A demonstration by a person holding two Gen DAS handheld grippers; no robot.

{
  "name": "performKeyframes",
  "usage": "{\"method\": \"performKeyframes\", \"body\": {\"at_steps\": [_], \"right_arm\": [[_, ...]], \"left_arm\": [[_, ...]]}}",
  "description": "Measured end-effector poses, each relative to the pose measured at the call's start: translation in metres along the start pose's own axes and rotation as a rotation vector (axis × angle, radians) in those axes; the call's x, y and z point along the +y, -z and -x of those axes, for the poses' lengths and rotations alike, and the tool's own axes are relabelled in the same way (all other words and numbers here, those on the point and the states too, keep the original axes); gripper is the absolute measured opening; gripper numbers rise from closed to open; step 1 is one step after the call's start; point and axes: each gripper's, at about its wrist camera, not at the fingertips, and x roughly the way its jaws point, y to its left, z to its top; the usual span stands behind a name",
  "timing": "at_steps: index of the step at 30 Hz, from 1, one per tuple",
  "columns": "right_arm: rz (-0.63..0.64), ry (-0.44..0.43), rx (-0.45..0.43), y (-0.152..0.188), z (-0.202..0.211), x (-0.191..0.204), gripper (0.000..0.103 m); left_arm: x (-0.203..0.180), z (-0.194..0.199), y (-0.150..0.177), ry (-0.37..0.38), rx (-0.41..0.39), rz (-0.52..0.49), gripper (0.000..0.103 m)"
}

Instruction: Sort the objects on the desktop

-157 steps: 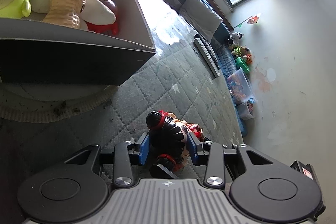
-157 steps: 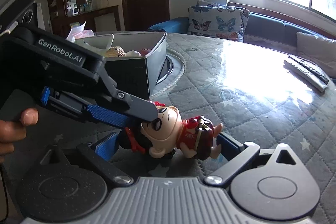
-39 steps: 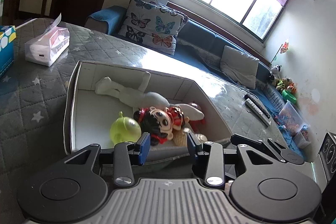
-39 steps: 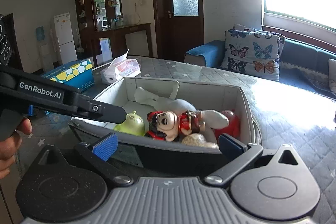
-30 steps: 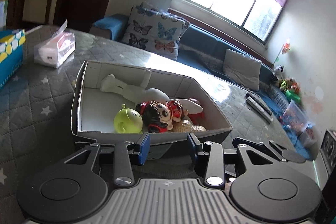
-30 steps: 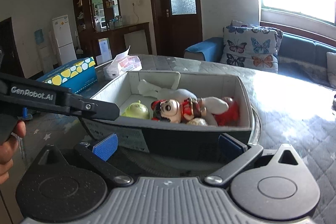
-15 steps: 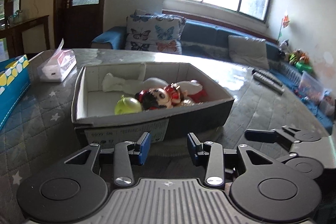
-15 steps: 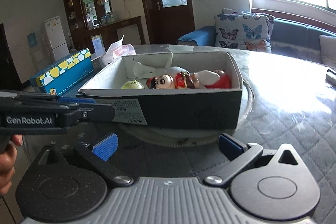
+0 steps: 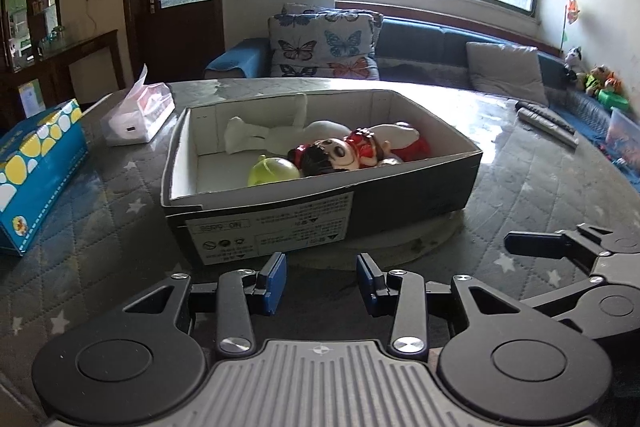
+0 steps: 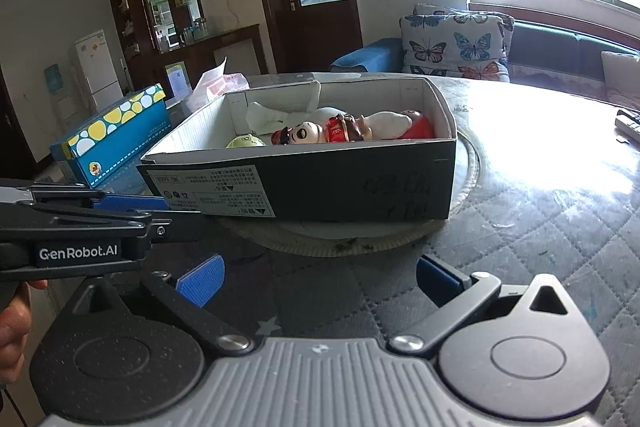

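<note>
The desk (image 9: 540,187), covered in a quilted star-print cloth, is carrying a dark shoebox (image 9: 320,223) that is sitting on a round mat, and the toys being sorted are all lying inside it. Largest among them is a white plush figure (image 9: 260,137) stretched along the far wall — soft and light, it looks easy to pinch anywhere along a limb. Lying on the other toys is a cartoon doll (image 9: 340,155) with a dark-haired head and red outfit; it is looking like hard, glossy plastic, so a grip across the narrower torso seems safer than on the rounded, probably slippery head. Beside it a small lime-green round toy (image 9: 272,173) is resting against the near wall, smooth and likely to roll. The left tool (image 9: 320,281) is hanging just short of the box with its blue pads moderately apart and nothing between them, and the right tool (image 10: 320,281) is spread wide, equally empty — both are clear of the box.
</note>
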Motion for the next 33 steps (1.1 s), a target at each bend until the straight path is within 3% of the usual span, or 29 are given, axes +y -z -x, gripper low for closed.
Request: {"method": "performKeyframes", "body": {"at_steps": [33], "right_arm": [[-0.007,0.01,0.031,-0.003,-0.013,0.004,0.103]], "left_arm": [[0.004,-0.011,0.0,-0.053,0.039,0.014,0.041]]}}
